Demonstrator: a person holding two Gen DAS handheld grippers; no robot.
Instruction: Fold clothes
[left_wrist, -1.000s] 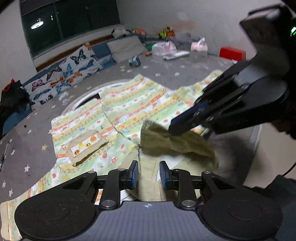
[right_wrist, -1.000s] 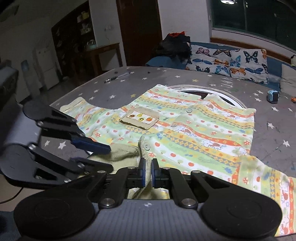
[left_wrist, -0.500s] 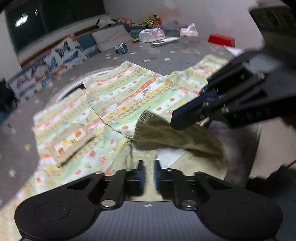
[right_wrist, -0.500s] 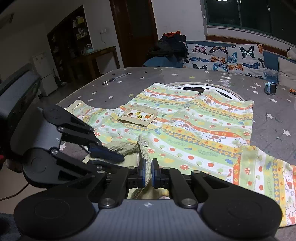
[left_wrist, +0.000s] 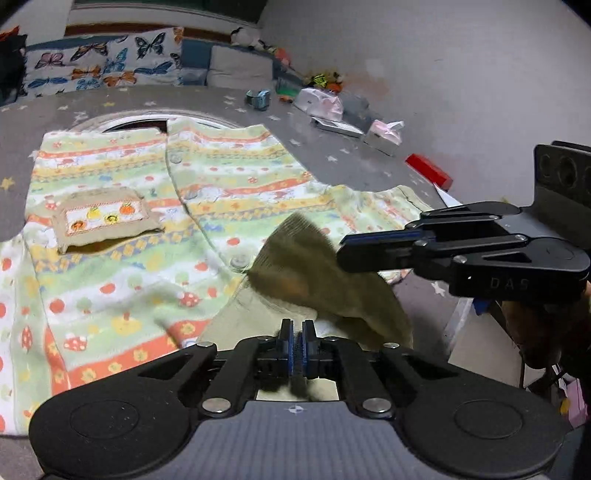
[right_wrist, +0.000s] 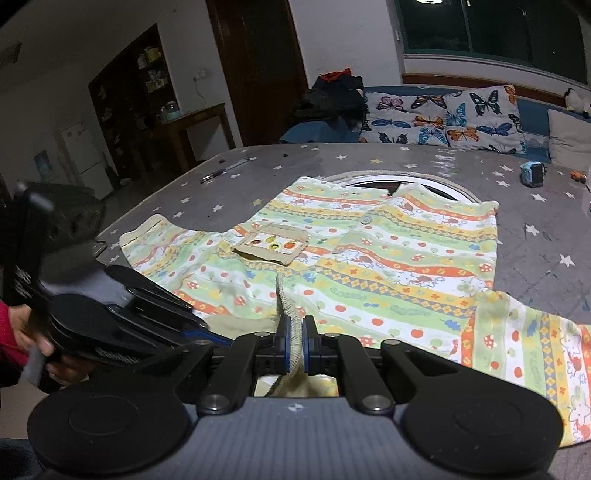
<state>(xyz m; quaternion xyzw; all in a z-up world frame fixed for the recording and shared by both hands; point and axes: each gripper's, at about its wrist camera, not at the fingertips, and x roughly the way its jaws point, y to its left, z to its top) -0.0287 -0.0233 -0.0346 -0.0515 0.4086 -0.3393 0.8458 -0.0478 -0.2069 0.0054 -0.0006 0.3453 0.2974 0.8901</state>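
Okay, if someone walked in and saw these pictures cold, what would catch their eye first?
Probably the bright striped shirt, spread flat across the grey star-print table. Next, the right gripper and the left gripper, both pinching its olive ribbed hem at the near edge.

The left gripper (left_wrist: 297, 334) sits low in the view with its two fingers pressed close together on the olive hem (left_wrist: 295, 384) of a patterned shirt (left_wrist: 155, 229). The shirt lies spread front-up on a grey star-printed surface (left_wrist: 332, 162), with a small pocket (left_wrist: 101, 218) on its chest. To the right, the right gripper (left_wrist: 341, 251) comes in sideways, its tips pinching a lifted, blurred fold of the olive hem. Beyond the shirt lie a red box (left_wrist: 428, 170), a tissue box (left_wrist: 384, 136) and a small blue toy (left_wrist: 258, 99). Butterfly-print cushions (left_wrist: 99, 70) line the far edge.
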